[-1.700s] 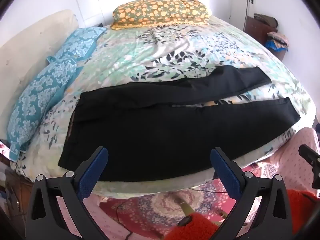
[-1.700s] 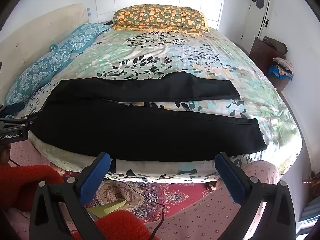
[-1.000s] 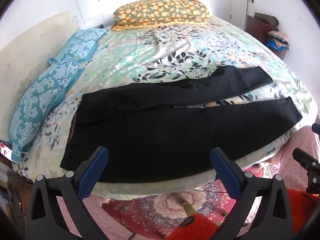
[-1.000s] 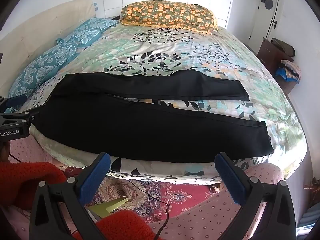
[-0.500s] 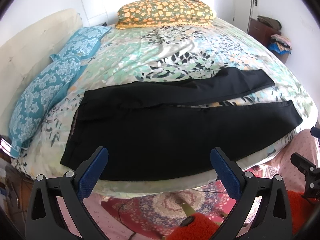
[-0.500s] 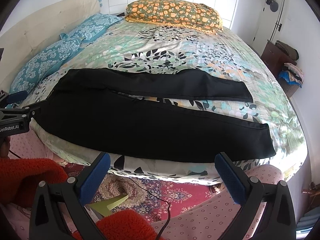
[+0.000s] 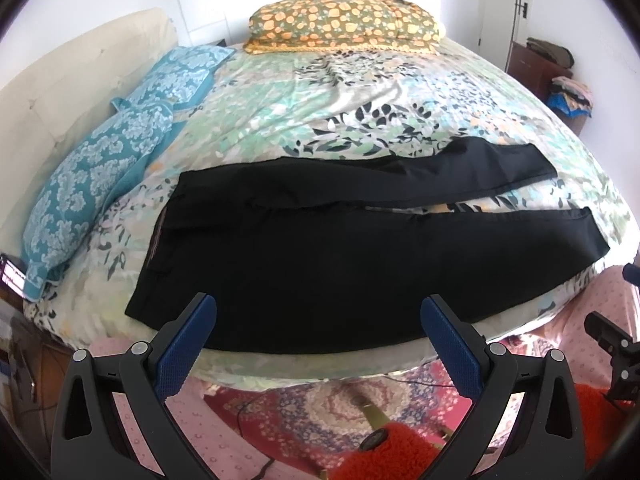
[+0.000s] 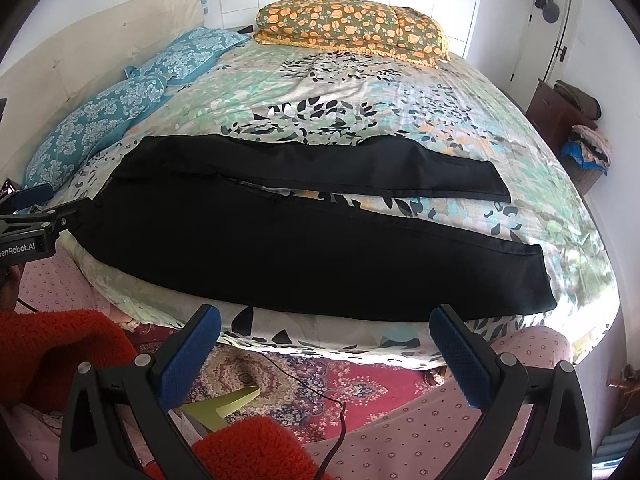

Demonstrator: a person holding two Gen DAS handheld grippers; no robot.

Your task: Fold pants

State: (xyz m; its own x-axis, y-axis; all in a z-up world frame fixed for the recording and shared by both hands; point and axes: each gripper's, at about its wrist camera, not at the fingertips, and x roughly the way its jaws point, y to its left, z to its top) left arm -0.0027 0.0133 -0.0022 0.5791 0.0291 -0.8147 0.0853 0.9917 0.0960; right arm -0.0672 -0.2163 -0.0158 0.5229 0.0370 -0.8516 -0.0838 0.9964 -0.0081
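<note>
Black pants (image 7: 320,248) lie spread flat along the near edge of the bed (image 7: 360,92), waistband to the left, two legs parted and pointing right. They also show in the right wrist view (image 8: 312,240). My left gripper (image 7: 320,320) is open and empty, hovering just before the near edge of the pants' hip. My right gripper (image 8: 326,328) is open and empty, hovering before the near leg, short of the bed edge. The left gripper's body (image 8: 28,232) shows at the left beside the waistband.
A floral bedspread covers the bed. Blue pillows (image 7: 112,160) lie at the left, an orange flowered pillow (image 7: 344,24) at the far end. A patterned rug (image 8: 320,380) with a cable lies on the floor below. A dresser with clothes (image 8: 568,120) stands at the right.
Both grippers have drifted slightly closer to and higher over the bed; the pants lie as before. Both jaws stay open.
</note>
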